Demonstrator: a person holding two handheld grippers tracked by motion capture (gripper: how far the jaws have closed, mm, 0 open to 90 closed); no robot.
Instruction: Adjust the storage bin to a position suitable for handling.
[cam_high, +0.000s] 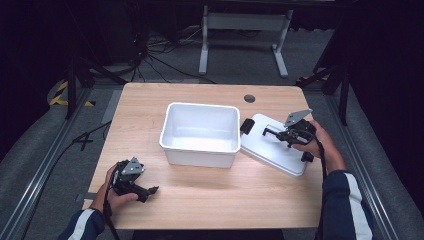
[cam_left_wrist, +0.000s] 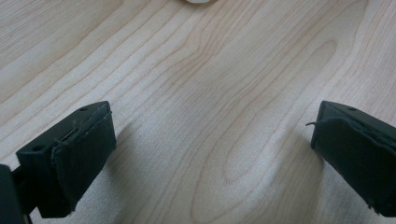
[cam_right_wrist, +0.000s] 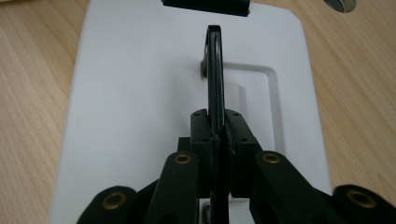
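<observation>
White lid (cam_high: 274, 146) lies flat on the counter (cam_high: 210, 192), right of centre, its left edge just beside the white bin (cam_high: 201, 133). Black latch (cam_high: 246, 125) on the lid's far-left end; another black latch at its near-right end. Thin black handle (cam_right_wrist: 215, 70) stands upright on edge over the recessed panel in the lid's top.

Right gripper (cam_high: 289, 135) sits over the lid, jaws clenched on the handle; in the right gripper view the pads (cam_right_wrist: 201, 135) press the handle from both sides, the handle running straight away from the jaws toward the far latch.

White bin stands open at the counter's middle, inside bare, upright.

Left gripper (cam_high: 150, 190) rests on the near-left part of the counter, well apart from bin and lid, held in the left hand (cam_high: 111, 192). Released: jaws stand wide, bare wood grain between them in the left gripper view.

Round grommet hole (cam_high: 249, 98) in the counter, far side, beyond the lid.
</observation>
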